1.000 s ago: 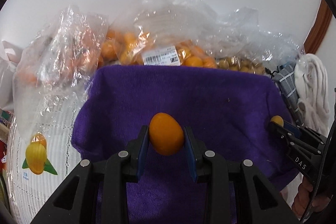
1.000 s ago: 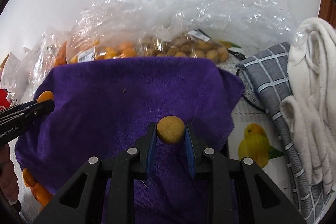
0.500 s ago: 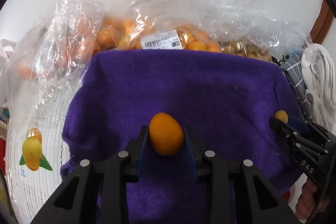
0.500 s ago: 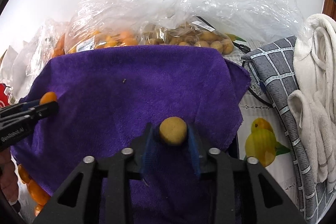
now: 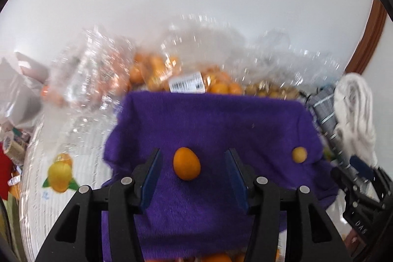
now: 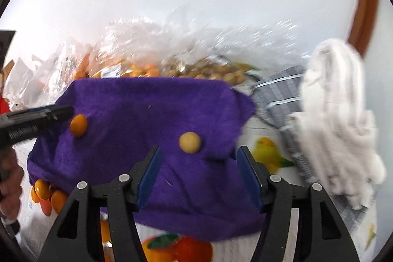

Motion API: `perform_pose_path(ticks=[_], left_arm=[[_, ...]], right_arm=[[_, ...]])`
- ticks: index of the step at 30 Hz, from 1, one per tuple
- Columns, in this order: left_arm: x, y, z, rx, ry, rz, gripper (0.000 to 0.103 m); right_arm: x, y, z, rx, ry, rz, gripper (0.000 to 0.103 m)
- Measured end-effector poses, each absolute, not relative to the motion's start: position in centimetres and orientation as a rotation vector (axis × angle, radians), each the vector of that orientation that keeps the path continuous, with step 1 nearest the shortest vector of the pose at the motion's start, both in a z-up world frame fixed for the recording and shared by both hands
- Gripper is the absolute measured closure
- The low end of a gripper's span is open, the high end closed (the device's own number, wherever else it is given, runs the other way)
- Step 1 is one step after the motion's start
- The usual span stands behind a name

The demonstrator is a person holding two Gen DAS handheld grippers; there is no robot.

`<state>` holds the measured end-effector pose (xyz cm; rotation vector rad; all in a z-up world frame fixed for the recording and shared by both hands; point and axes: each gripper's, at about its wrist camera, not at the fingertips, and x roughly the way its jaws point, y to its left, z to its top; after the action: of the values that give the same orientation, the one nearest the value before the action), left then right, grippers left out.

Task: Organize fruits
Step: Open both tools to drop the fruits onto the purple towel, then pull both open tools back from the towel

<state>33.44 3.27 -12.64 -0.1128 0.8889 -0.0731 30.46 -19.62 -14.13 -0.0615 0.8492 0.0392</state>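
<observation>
An orange kumquat [image 5: 186,163] lies on the purple towel [image 5: 216,119]. My left gripper [image 5: 192,157] hovers over it with jaws opening, its blue pads clear of the fruit on both sides. A small tan-yellow fruit [image 6: 189,143] lies further right on the same towel [image 6: 152,119]. Above that fruit my right gripper [image 6: 199,155] hangs, its jaws opening and touching nothing. The kumquat [image 6: 78,125] and the left gripper's black finger [image 6: 36,119] show at the left of the right wrist view. The tan fruit [image 5: 299,154] and the right gripper's body [image 5: 361,200] show at the right of the left wrist view.
Clear plastic bags of orange fruit [image 5: 157,70] and tan fruit [image 6: 216,70] sit behind the towel against a white wall. A grey checked cloth [image 6: 277,95] and white cloth [image 6: 336,102] lie at right. Loose kumquats [image 6: 46,195] peek out under the towel's near left edge.
Both grippers opened and let go of their fruits, which now lie on the purple towel. Both grippers rose and drew back from the towel.
</observation>
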Motion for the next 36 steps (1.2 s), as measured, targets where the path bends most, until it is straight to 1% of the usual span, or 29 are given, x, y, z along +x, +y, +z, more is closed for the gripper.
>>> perform_pose_path(ticks=[2,6,9,12,15,16,18,19,21,22,23,24,29,33,36], left_arm=[[31.5,3.8,-11.5,-0.125,0.857,-0.074,0.052],[28.1,4.3,-10.3,-0.046,0.817,-0.043,0.052],[25.2,5.8,-9.6,-0.049,0.804,-0.035,0.052],[22.3,6.9,-9.5,-0.051,0.792,-0.02,0.052],[20.2,8.0,-9.7,-0.074,0.798,-0.011,0.052],[19.4,8.3,-9.9,-0.082,0.801,-0.002,0.052],[18.3,8.8,-10.3,-0.092,0.81,0.011,0.047],[17.8,9.2,-10.5,-0.102,0.816,0.018,0.042],[16.7,9.9,-11.0,-0.127,0.819,0.024,0.039],[16.2,10.3,-11.2,-0.137,0.821,0.031,0.035],[15.8,10.7,-11.5,-0.143,0.823,0.04,0.034],[15.5,10.9,-11.8,-0.145,0.824,0.046,0.034],[13.9,12.2,-13.8,-0.151,0.852,0.048,0.034],[12.9,13.3,-15.0,-0.16,0.867,0.056,0.034],[12.4,13.9,-15.9,-0.173,0.881,0.067,0.034]], right_arm=[[29.0,-20.0,-13.1,-0.056,0.852,0.034,0.041],[25.9,-20.5,-12.1,-0.037,0.861,0.072,0.041],[23.7,-20.4,-12.4,-0.039,0.873,0.079,0.041],[21.8,-20.0,-13.1,-0.019,0.892,0.108,0.046],[19.7,-18.9,-14.0,-0.022,0.905,0.155,0.047],[19.3,-18.5,-14.2,-0.023,0.908,0.17,0.047],[18.1,-17.3,-14.9,-0.018,0.918,0.224,0.047],[17.6,-16.7,-15.3,-0.016,0.926,0.245,0.047],[17.0,-15.6,-15.7,-0.018,0.935,0.282,0.047],[16.7,-14.9,-16.0,-0.021,0.937,0.3,0.046],[16.5,-14.0,-16.4,-0.029,0.936,0.318,0.041],[16.4,-13.7,-16.6,-0.035,0.935,0.32,0.039],[16.7,-11.4,-18.1,-0.039,0.946,0.334,0.039],[17.5,-10.9,-19.0,-0.017,0.961,0.347,0.043],[18.2,-10.6,-19.7,-0.011,0.974,0.356,0.043]])
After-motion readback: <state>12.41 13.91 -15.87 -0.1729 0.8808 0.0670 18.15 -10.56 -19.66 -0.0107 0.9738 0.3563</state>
